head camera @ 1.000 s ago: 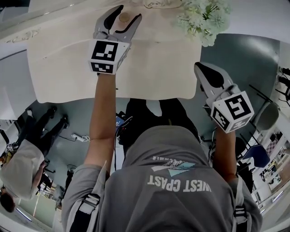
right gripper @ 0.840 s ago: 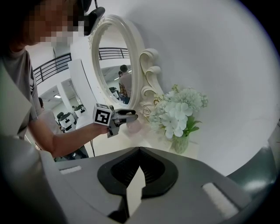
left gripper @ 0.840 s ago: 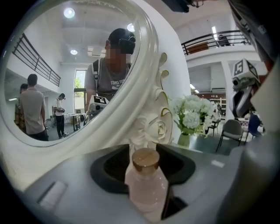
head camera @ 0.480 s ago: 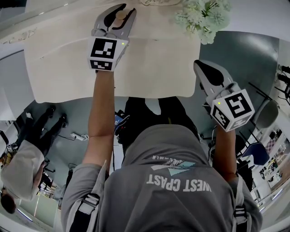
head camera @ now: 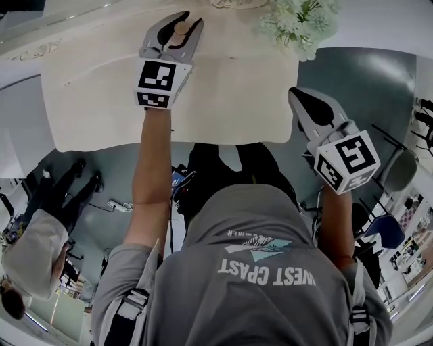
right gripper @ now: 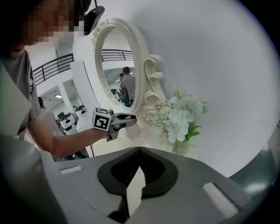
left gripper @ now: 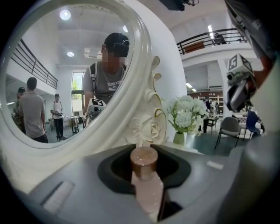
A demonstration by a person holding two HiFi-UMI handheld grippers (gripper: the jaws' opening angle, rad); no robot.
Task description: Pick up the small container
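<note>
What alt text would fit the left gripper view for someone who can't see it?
The grey left gripper, its jaws just closed, clamps a small pale pink container with a round copper-coloured cap. Behind it stand an ornate white oval mirror reflecting a person and a vase of white flowers; the right gripper hangs at upper right.

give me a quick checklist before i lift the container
1. Grip: the left gripper has just closed its jaws on the container, below the cap: ok.
2. Container roughly upright: ok.
3. Container's bottom on or off the table: cannot tell.
4. Flowers stand apart, to the right: ok.
5. Gap to the mirror frame behind the container: cannot tell.
6. Right gripper shut, empty, off to the side: ok.
</note>
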